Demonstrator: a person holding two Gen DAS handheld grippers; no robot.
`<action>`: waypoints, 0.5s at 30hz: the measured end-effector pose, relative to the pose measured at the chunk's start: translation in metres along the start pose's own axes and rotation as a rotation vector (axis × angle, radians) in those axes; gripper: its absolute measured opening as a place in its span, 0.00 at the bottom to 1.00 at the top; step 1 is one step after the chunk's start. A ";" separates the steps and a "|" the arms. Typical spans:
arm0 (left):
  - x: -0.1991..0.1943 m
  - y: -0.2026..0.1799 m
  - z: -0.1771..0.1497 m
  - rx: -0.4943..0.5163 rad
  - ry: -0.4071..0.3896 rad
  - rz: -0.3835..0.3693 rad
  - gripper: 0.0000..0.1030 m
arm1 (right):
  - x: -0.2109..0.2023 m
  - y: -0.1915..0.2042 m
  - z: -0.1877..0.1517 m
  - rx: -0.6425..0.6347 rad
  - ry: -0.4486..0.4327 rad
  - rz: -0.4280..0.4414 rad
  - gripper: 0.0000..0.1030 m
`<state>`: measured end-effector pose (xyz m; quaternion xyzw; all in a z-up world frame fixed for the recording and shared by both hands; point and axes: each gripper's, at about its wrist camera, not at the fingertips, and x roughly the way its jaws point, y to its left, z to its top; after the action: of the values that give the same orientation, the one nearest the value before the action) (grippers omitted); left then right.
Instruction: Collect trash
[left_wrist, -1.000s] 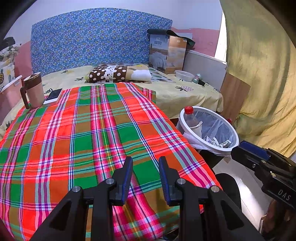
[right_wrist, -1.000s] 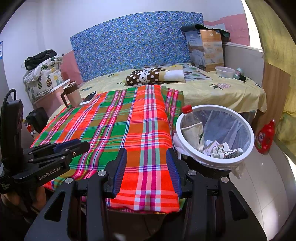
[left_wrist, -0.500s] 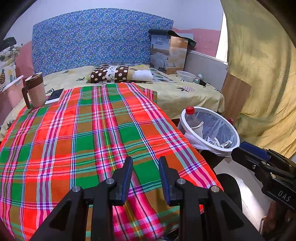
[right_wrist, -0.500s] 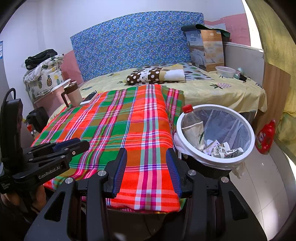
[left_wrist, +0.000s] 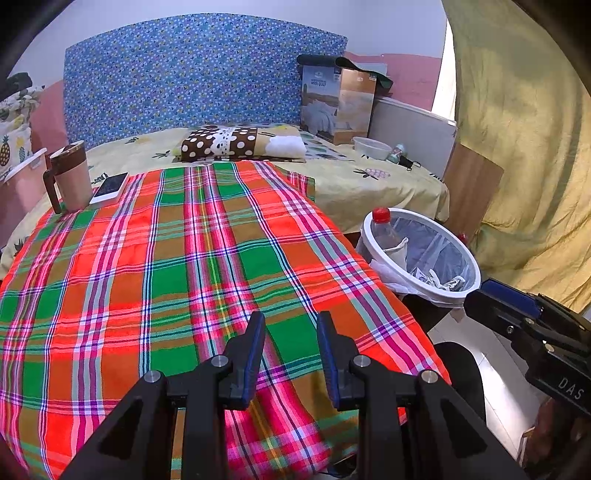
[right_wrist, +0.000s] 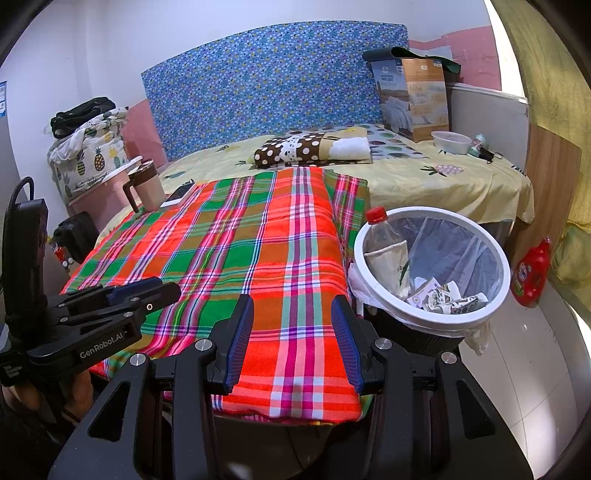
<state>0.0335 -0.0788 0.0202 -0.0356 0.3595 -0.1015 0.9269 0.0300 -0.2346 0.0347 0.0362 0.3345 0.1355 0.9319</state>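
left gripper (left_wrist: 290, 347): fingers apart, holding nothing | right gripper (right_wrist: 293, 338): fingers apart, holding nothing | trash bin (right_wrist: 502, 258): right of both, bottle (right_wrist: 380, 236) inside

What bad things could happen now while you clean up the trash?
The bottle stands tall in the bin, poking above the rim, so a bump might tip it out. The mug and phone sit at the edge of the plaid cloth; they aren't trash, and a tug on the cloth might knock them over. Both grippers, left and right, are open and empty, and they are close enough to bump each other.
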 end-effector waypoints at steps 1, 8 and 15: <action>0.000 0.000 0.000 0.001 0.001 0.002 0.28 | 0.000 0.001 -0.001 0.000 0.001 0.000 0.44; 0.003 -0.001 -0.003 0.006 0.009 -0.002 0.28 | 0.001 -0.001 -0.001 0.000 0.005 0.002 0.44; 0.007 -0.003 -0.004 0.021 0.019 0.008 0.28 | 0.003 -0.003 -0.001 0.004 0.010 0.007 0.44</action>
<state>0.0348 -0.0832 0.0131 -0.0236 0.3673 -0.1021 0.9242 0.0321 -0.2369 0.0314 0.0388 0.3393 0.1383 0.9296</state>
